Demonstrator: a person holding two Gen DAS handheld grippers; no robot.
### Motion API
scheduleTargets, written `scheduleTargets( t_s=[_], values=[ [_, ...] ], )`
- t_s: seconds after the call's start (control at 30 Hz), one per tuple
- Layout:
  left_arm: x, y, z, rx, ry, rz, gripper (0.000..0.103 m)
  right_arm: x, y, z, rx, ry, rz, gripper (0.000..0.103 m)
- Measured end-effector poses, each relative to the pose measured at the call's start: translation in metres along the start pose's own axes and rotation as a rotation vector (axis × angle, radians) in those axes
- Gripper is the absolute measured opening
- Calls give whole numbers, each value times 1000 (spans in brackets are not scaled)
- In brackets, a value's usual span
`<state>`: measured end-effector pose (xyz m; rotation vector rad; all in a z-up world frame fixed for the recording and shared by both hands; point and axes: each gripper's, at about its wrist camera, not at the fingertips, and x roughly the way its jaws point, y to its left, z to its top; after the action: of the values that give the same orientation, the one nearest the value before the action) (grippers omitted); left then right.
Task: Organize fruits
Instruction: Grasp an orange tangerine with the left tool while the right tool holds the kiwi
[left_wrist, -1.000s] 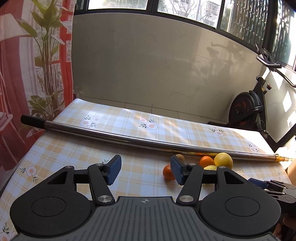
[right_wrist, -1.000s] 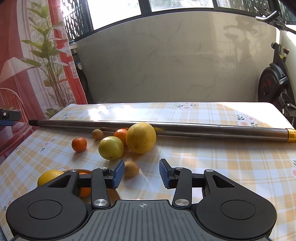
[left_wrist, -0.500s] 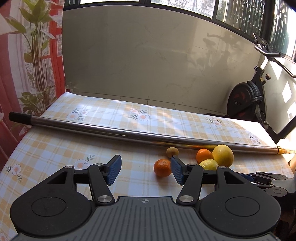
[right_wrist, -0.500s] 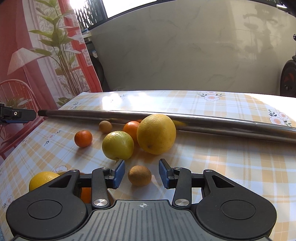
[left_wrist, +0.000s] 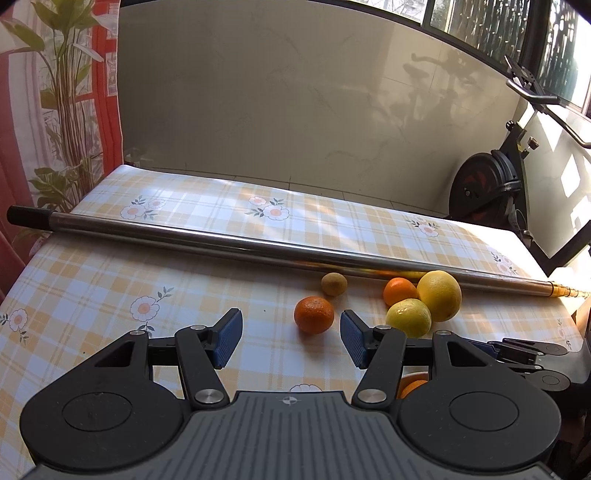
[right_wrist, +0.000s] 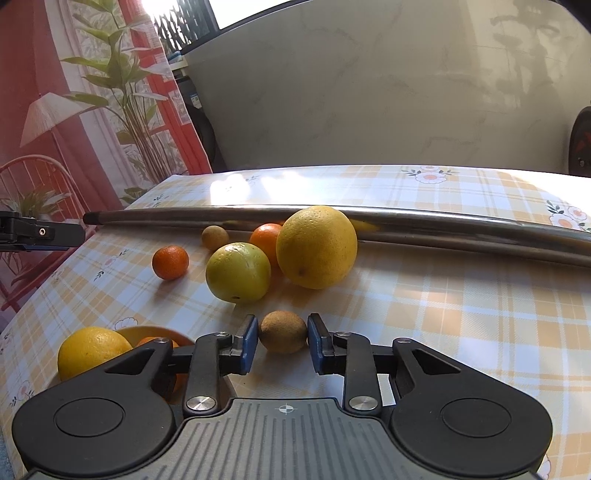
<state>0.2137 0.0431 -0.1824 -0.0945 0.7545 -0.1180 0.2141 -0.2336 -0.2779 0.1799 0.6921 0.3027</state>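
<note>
Right tool (right_wrist: 282, 341): its jaws have just been closing and now stand narrow around the brown kiwi (right_wrist: 283, 336), blue pads at both its sides; the fruit sits on the tabletop (right_wrist: 461, 314).
Right tool pose: tilted downward toward the cloth, low over the near part of the tabletop.
Left tool (left_wrist: 291, 341): jaws half spread, nothing between the pads; it angles down at the cloth.
Nearest to left tool: a small mandarin (left_wrist: 314, 315) just ahead of its right pad, apart from it.
Fruit cluster: beyond the kiwi, a yellow-green citrus (right_wrist: 238, 272) touches a large yellow grapefruit (right_wrist: 316, 246); an orange (right_wrist: 266, 238) sits behind them, and a second small brown fruit (right_wrist: 215, 237) near the pole.
Bowl: at the right tool's left, an orange bowl (right_wrist: 147, 332), partly hidden by the tool, with a yellow citrus (right_wrist: 94, 349) at its rim.
Barrier: a long metal pole (left_wrist: 221, 243) lies across the tabletop behind the fruit, the grapefruit close against it.
Open room: bare checked cloth to the right of the kiwi and across the left half.
Edges: the pole's black end overhangs the left edge; an exercise bike (left_wrist: 491, 184) stands beyond the far right corner.
</note>
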Motion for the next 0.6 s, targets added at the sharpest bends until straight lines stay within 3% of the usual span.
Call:
scheduleTargets(
  t_s=[0.23, 0.4, 0.6],
  values=[
    [3, -7, -4, 11, 19, -17, 61, -8, -1, -3, 7, -37, 9, 26],
    [3, -12, -3, 19, 28, -29, 61, -29, -8, -11, 8, -100, -45, 26],
    [7, -21, 2, 23, 32, -46, 61, -43, -24, -16, 27, -114, -89, 26]
  ],
)
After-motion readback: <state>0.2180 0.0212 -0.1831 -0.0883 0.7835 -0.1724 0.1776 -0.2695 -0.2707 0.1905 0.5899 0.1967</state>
